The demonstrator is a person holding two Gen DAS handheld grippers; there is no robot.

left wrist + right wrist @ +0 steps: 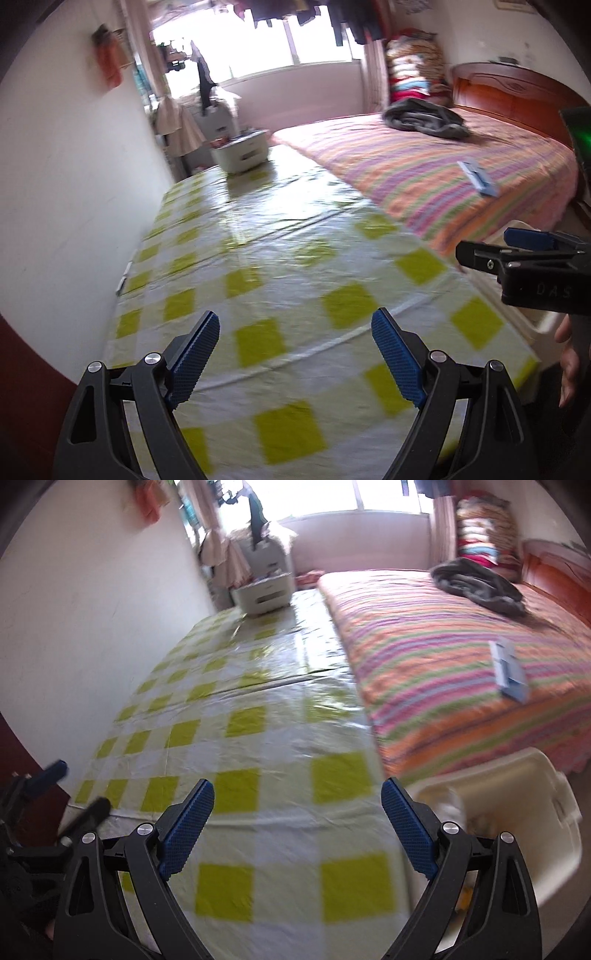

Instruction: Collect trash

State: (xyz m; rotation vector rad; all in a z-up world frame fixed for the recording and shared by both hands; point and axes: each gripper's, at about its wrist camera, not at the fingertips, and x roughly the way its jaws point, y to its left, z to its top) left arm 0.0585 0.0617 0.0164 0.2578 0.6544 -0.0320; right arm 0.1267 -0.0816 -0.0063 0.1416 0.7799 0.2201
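Note:
A small blue and white packet (477, 178) lies on the striped bedspread; the right wrist view shows it too (509, 671). A cream plastic bin (517, 812) with pale scraps inside stands beside the bed, at my right gripper's lower right. My left gripper (295, 354) is open and empty above the green-checked floor covering (280, 280). My right gripper (297, 827) is open and empty over the same covering (258, 738). The right gripper also shows at the right edge of the left wrist view (517, 254).
The bed (424, 166) with a grey garment (424, 120) fills the right. A white drawer unit (242, 151) stands at the far end of the floor. A white wall (74, 184) runs along the left. Folded bedding (413, 70) is stacked by the headboard.

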